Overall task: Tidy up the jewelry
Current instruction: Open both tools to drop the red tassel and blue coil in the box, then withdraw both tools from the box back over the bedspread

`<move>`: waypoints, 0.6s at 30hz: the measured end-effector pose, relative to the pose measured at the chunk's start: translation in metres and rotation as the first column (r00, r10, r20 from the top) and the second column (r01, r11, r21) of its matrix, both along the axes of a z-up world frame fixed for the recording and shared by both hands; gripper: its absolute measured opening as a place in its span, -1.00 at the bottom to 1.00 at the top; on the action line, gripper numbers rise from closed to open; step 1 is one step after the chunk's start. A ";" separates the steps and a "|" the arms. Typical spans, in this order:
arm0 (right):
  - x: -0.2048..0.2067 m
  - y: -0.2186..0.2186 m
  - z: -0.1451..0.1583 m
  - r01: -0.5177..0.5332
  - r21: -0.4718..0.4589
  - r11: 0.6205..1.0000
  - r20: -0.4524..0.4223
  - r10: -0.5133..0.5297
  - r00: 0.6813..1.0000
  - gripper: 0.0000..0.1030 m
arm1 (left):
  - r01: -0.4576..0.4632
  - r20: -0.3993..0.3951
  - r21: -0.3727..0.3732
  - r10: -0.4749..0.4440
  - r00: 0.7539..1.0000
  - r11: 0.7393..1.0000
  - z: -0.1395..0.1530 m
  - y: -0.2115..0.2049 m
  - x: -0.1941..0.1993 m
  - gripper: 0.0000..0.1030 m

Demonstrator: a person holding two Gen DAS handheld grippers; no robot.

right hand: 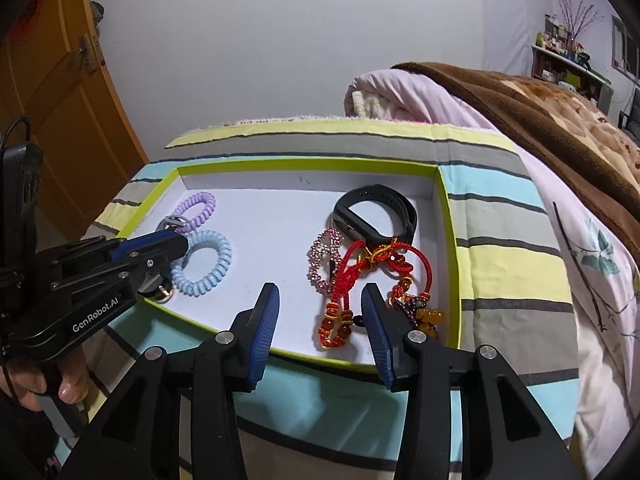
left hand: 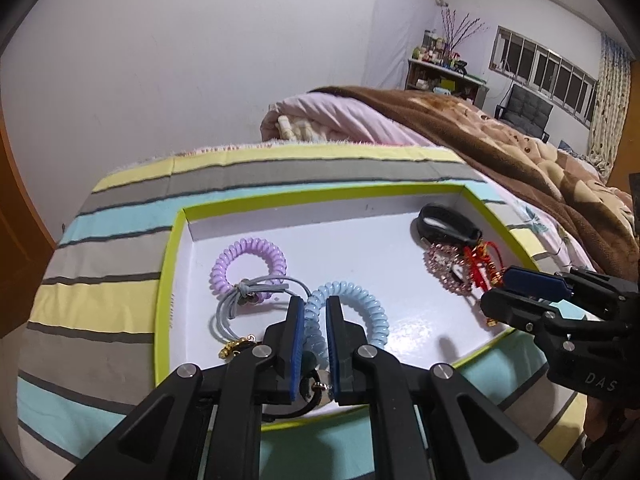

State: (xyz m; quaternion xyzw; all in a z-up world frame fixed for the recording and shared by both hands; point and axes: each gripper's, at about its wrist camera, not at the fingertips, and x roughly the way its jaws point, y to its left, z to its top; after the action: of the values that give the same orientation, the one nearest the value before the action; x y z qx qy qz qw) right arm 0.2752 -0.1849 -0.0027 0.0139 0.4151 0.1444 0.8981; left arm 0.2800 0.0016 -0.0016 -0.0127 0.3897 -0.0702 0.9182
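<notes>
A white tray with a lime rim (left hand: pixel 168 264) (right hand: pixel 450 240) lies on a striped cloth. My left gripper (left hand: pixel 316 302) (right hand: pixel 180 242) is shut on the blue coil hair tie (left hand: pixel 372 312) (right hand: pixel 208 264). Beside it lie a purple coil tie (left hand: pixel 248 260) (right hand: pixel 198 206), a grey elastic (left hand: pixel 228 312) and a gold charm (left hand: pixel 234 348). My right gripper (right hand: pixel 320 290) (left hand: pixel 500 284) is open over the tray's near edge, just before the red cord bracelet (right hand: pixel 360 264) (left hand: pixel 482 264). A pink bead bracelet (right hand: pixel 322 256) (left hand: pixel 440 264), black band (right hand: pixel 384 208) (left hand: pixel 444 220) and amber beads (right hand: pixel 428 314) lie close by.
The striped cloth (left hand: pixel 100 300) (right hand: pixel 500 264) covers the bed's end. A pink quilt (left hand: pixel 340 116) and brown blanket (left hand: pixel 520 152) (right hand: pixel 560 120) lie behind and right. An orange door (right hand: pixel 60 100) stands left. A shelf (left hand: pixel 444 76) and chair (left hand: pixel 524 108) are far back.
</notes>
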 end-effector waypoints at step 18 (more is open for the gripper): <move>-0.096 0.007 0.027 0.027 -0.020 0.999 0.123 -0.025 0.992 -0.15 | -0.053 0.134 -0.011 0.054 0.990 0.999 0.040 0.008 -0.108 -0.80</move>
State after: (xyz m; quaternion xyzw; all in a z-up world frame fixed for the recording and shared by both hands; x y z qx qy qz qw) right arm 0.1795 -0.1779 0.0246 0.0008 0.3606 0.1288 0.9238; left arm 0.1724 0.0098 0.0386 -0.0218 0.3265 -0.0477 0.9437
